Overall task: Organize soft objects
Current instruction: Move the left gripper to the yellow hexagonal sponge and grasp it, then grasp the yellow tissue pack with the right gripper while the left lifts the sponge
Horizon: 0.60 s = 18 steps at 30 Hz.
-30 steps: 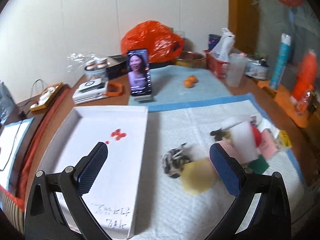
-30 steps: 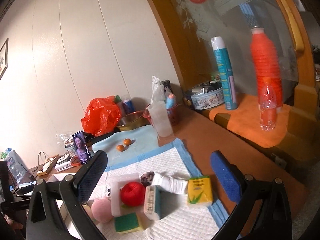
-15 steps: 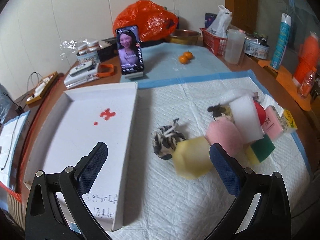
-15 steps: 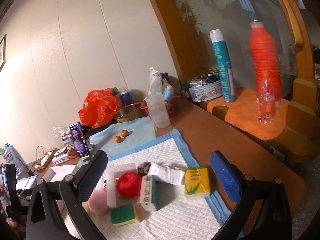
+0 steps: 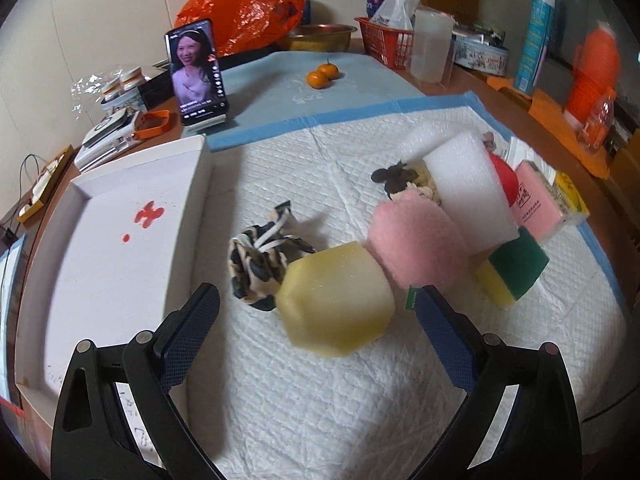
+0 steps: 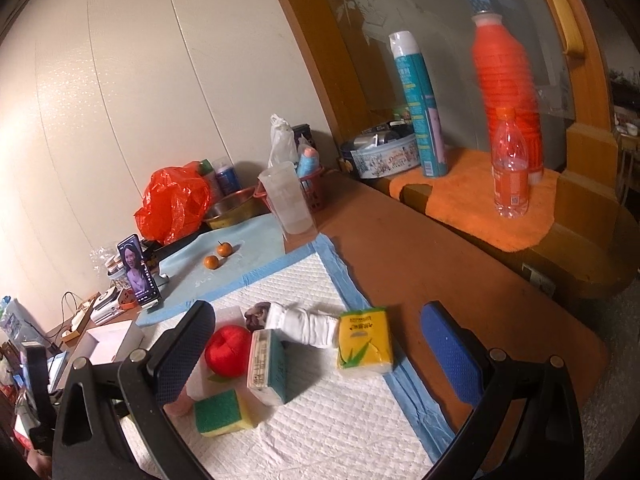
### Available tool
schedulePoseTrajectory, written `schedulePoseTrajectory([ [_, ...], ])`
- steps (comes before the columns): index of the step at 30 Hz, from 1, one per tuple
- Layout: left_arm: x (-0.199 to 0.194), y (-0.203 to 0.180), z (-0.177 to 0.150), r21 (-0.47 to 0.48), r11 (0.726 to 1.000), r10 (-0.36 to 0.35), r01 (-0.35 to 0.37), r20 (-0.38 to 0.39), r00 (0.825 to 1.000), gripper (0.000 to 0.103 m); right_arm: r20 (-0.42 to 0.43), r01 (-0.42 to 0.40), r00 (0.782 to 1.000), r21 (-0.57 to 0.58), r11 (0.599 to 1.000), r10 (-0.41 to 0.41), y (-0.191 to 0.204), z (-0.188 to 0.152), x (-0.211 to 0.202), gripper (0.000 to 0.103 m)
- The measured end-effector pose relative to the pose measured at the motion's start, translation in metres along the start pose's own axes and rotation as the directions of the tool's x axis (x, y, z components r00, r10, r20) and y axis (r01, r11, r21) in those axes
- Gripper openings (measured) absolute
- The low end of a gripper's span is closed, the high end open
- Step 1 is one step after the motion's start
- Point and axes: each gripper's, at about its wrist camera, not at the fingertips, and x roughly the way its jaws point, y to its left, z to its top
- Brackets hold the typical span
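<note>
In the left wrist view my left gripper (image 5: 316,320) is open, its pads either side of a pale yellow sponge (image 5: 336,300) on the white pad (image 5: 320,400). Beside it lie a black-and-cream cloth bundle (image 5: 258,266), a pink fluffy sponge (image 5: 418,240), a white foam block (image 5: 468,192) and a green-and-yellow scourer (image 5: 514,270). A white tray (image 5: 108,264) lies to the left. In the right wrist view my right gripper (image 6: 320,344) is open and empty above a red ball (image 6: 228,350), a tissue pack (image 6: 268,364), a rolled white cloth (image 6: 304,324) and a yellow tissue pack (image 6: 364,342).
A phone on a stand (image 5: 196,72), two oranges (image 5: 322,74), an orange plastic bag (image 5: 240,12), a red basket (image 5: 384,46) and a clear jug (image 5: 432,48) stand at the back. Bottles and a spray can (image 6: 418,100) stand on the orange mat (image 6: 480,208) at the right.
My left gripper has moved forward and down, so the yellow sponge now lies close between its pads. My right gripper has tilted and drifted slightly; it stays open.
</note>
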Motion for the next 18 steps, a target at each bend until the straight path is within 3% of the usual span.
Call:
schedulePoseTrajectory([
  [9, 0.034, -0.015, -0.001, 0.038, 0.999, 0.027, -0.025, -0.064, 0.998, 0.100, -0.030, 0.055, 0.998, 0.006, 0.998, -0.055, -0.015, -0.003, 0.005, 0.103],
  [11, 0.036, -0.016, -0.002, 0.039, 0.999, 0.023, -0.020, -0.055, 0.998, 0.088, -0.052, 0.076, 0.996, 0.005, 0.997, -0.076, -0.020, -0.004, 0.011, 0.103],
  [12, 0.037, -0.016, -0.003, 0.042, 0.999, 0.013, -0.010, -0.059, 0.998, 0.068, -0.068, 0.086, 0.994, 0.001, 0.996, -0.085, -0.022, -0.006, 0.015, 0.103],
  [18, 0.032, -0.002, -0.004, -0.023, 0.999, -0.041, 0.040, -0.045, 0.998, 0.061, -0.166, 0.118, 0.979, -0.020, 0.993, -0.120, -0.030, -0.015, 0.045, 0.103],
])
